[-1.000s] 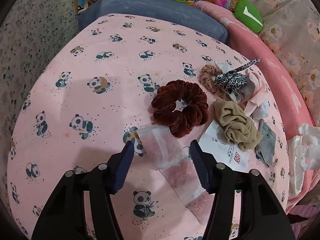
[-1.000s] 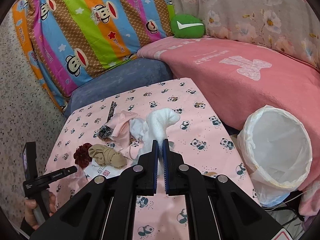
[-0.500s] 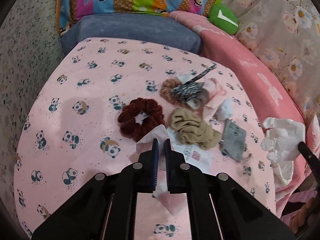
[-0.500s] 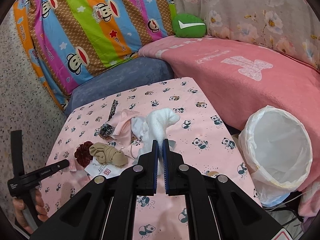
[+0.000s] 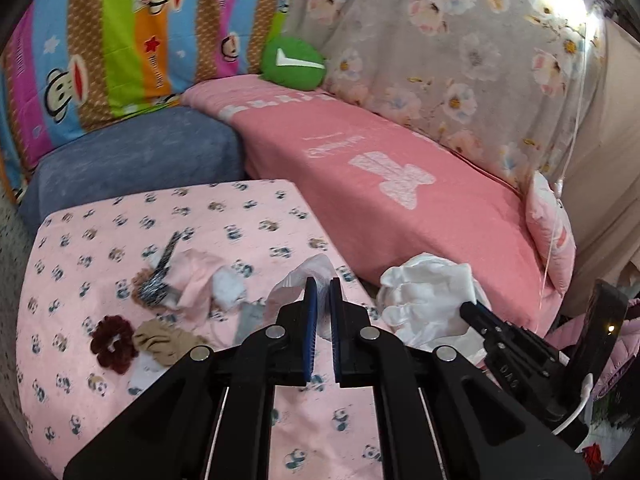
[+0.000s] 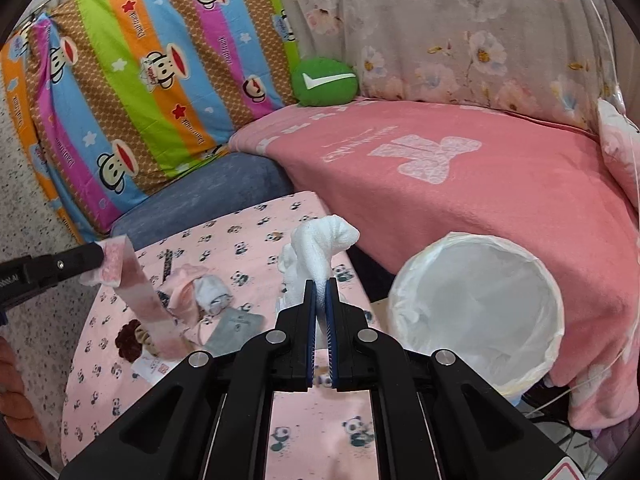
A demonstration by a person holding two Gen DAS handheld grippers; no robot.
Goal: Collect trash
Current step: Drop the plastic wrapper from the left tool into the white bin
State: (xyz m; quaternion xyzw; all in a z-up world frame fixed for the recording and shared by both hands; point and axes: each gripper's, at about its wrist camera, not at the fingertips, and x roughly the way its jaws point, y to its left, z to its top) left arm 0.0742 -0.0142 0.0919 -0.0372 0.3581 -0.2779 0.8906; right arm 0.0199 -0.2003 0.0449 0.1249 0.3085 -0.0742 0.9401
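The left gripper (image 5: 323, 286) has its jaws clamped on a long translucent plastic wrapper with pink contents (image 6: 136, 284), which hangs off the table from the pinch. The right gripper (image 6: 320, 286) has its jaws pressed together on a crumpled white tissue wad (image 6: 320, 246) that bulges up just beyond the fingertips.

Below and left of the right jaws, on the pink panda-print tablecloth (image 6: 312, 436), lie a grey card (image 6: 236, 326), a dark red velvet scrunchie (image 5: 112, 342) touching a tan scrunchie (image 5: 166, 342), and further out a pale pink cloth (image 5: 192, 278) beside a leopard-print hair tie (image 5: 158, 278).

Right of the right jaws, off the table's edge, stands a round bin lined with a white plastic bag (image 6: 478, 310), its mouth open.

Beyond are a coral-pink blanket (image 6: 460, 184) and a green round cushion (image 6: 324, 82).
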